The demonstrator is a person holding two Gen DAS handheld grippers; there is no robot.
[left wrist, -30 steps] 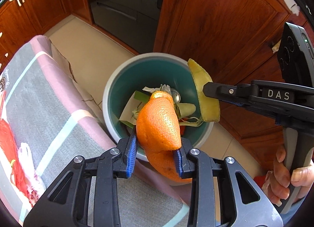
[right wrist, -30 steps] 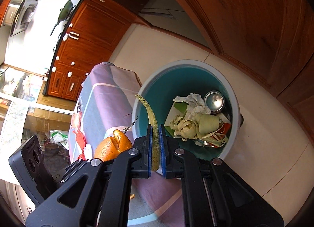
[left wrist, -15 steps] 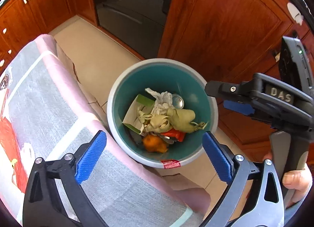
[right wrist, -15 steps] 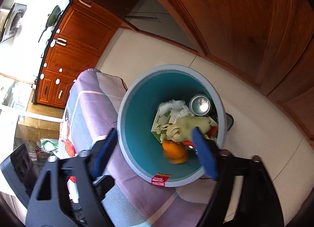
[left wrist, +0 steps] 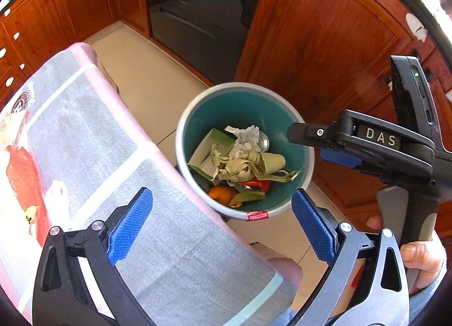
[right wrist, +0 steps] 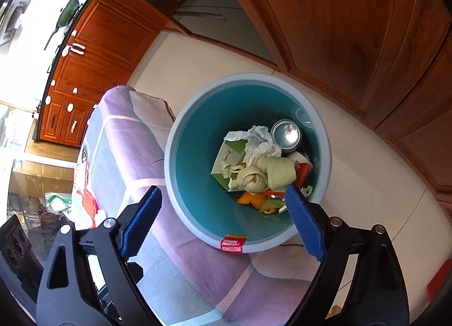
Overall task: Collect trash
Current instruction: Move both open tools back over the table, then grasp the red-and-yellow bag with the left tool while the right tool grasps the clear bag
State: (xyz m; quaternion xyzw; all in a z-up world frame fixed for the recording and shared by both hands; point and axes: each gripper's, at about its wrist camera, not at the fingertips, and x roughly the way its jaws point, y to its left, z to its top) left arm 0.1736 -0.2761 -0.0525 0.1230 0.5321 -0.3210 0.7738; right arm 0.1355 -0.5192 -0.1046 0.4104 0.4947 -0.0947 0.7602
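Left wrist view: tablecloth (left wrist: pixel 93 139) filling the near left, bin (left wrist: pixel 308 153) standing on the floor just beyond its edge, right gripper (left wrist: pixel 325 145) reaching in from the right over the bin's far rim. Left gripper (left wrist: pixel 223 227) hanging over the near rim, blue pads (left wrist: pixel 130 224) wide apart, nothing between them. Right gripper (right wrist: pixel 223 221) likewise spread and empty. Orange peel (left wrist: pixel 221 193) and banana peel (left wrist: pixel 247 197) lying in the bin at its near side, among paper, a carton and a can (right wrist: pixel 286 134).

Probably best to lift both grippers straight up clear of the rim before swinging back to the table, pads kept apart for the next pick.

Hard to make out: any trash left on the table, most of the cloth being cut off or behind the grippers; bottom of the bin under the pile; right gripper's far finger in the left view.
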